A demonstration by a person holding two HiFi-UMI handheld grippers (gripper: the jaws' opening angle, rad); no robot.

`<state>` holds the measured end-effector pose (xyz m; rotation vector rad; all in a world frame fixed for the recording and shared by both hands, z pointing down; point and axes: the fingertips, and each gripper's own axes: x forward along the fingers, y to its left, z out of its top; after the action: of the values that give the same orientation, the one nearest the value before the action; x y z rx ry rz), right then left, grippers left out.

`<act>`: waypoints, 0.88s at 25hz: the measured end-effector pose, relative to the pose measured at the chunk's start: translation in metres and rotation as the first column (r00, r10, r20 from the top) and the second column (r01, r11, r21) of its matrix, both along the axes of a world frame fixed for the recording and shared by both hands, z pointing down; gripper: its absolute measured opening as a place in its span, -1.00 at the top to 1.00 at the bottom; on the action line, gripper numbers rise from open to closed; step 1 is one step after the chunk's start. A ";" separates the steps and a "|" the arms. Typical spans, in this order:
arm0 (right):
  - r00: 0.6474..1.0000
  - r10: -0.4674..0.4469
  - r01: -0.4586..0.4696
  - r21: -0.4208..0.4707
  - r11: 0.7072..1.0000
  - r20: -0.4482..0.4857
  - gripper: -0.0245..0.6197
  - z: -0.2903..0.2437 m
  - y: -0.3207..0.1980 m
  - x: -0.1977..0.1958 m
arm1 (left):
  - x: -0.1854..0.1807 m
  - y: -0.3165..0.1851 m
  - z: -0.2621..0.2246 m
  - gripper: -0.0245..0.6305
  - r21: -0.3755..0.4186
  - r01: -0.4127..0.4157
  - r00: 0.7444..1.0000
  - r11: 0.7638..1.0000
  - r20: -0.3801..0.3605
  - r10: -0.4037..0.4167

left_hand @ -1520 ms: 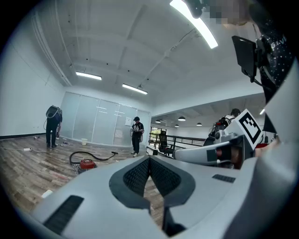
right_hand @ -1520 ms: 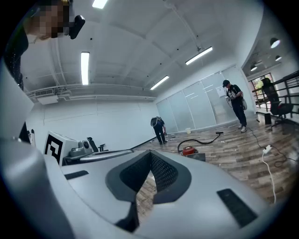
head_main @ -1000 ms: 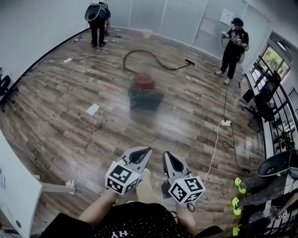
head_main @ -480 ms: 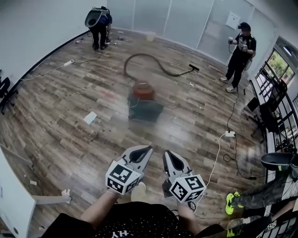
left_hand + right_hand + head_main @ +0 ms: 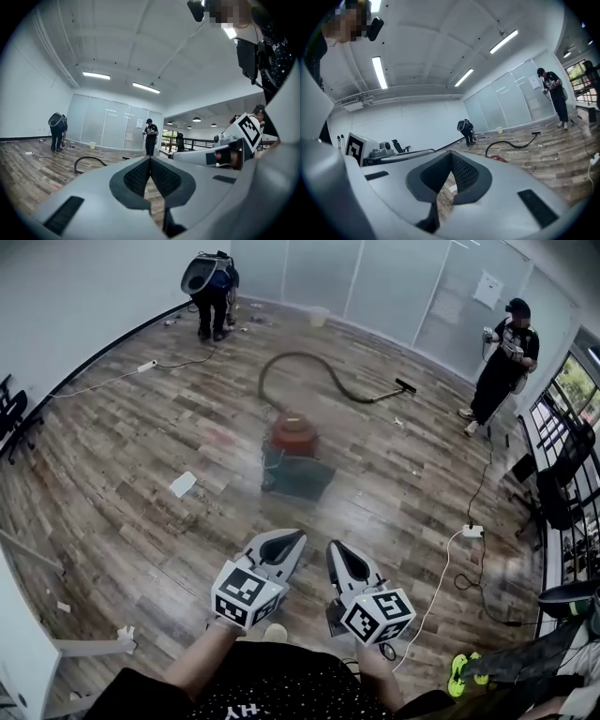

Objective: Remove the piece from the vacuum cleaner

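A red vacuum cleaner [image 5: 292, 433] stands mid-floor on a dark mat [image 5: 298, 475]. Its black hose [image 5: 309, 360] curves away to a floor nozzle [image 5: 405, 386]. The hose [image 5: 86, 162] shows low in the left gripper view, and in the right gripper view the hose [image 5: 509, 143] lies beyond the red body [image 5: 499, 159]. My left gripper [image 5: 296, 542] and right gripper [image 5: 335, 551] are held close to my body, well short of the vacuum. Both are shut with nothing between the jaws.
A person [image 5: 214, 285] with a backpack unit stands at the far left wall. Another person [image 5: 503, 362] stands at the right. A white cable and power strip [image 5: 472, 531] lie on the right floor. Paper scraps [image 5: 182, 485] lie on the left. Someone's green shoes [image 5: 459, 673] show at the lower right.
The view has shifted: the vacuum and mat sit slightly lower and to the right in the head view. Both grippers stay shut in the same place before me.
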<state>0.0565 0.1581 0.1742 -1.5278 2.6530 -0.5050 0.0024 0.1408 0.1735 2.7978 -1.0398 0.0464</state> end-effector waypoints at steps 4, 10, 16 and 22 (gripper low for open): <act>1.000 -0.012 0.012 -0.009 1.000 0.009 0.89 0.002 -0.017 0.003 | 0.004 -0.018 0.002 0.90 -0.012 0.010 1.000 1.000 0.007 -0.009; 1.000 -0.001 0.001 -0.025 1.000 0.019 0.89 0.005 -0.041 0.013 | 0.011 -0.046 0.005 0.90 -0.024 0.008 1.000 1.000 0.018 -0.007; 1.000 0.024 -0.023 -0.041 0.999 0.017 0.89 0.010 -0.077 0.028 | 0.021 -0.082 0.008 0.90 -0.035 -0.003 1.000 0.999 0.009 0.003; 0.999 0.032 -0.030 -0.060 0.998 0.026 0.89 0.013 -0.127 0.039 | 0.029 -0.131 0.012 0.90 -0.057 -0.014 1.000 0.998 0.006 0.015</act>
<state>0.0960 0.0308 0.1872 -1.5632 2.6126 -0.6033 0.0310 0.0101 0.1851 2.7559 -1.0035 0.0857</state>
